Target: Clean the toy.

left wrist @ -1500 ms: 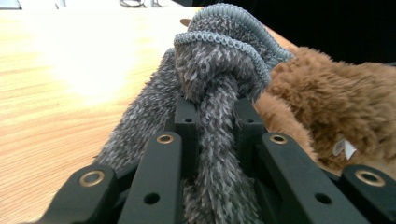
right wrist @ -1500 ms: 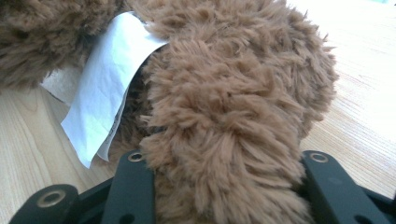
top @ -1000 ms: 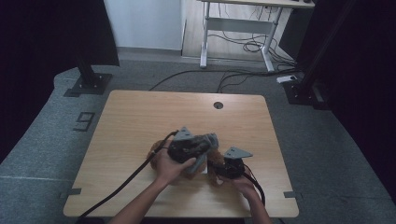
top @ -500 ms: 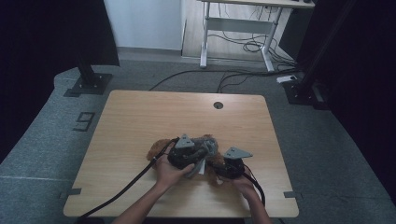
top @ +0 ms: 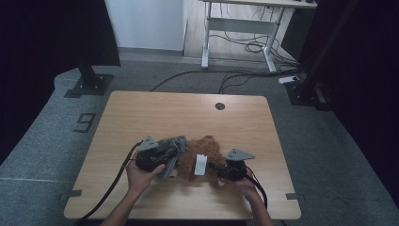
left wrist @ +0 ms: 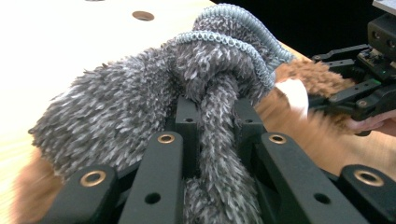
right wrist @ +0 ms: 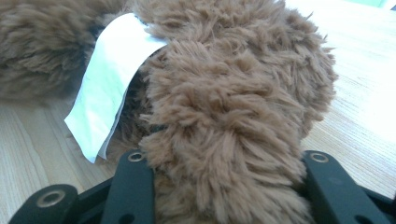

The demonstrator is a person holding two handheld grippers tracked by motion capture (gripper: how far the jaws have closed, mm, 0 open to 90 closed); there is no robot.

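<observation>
The left hand-held gripper (top: 175, 151) pinches a fluffy grey sock (left wrist: 140, 102) to carry it, lifted just beside the furry brown sock (top: 204, 155) on the wooden worktop (top: 155, 113), which the right hand-held gripper (top: 215, 169) clamps, pinning it steady.

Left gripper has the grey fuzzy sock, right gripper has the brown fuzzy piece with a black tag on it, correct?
Not quite: the tag is white, not black, as the right gripper view shows. Otherwise yes: left gripper clamps the grey sock, right gripper the brown piece.
</observation>
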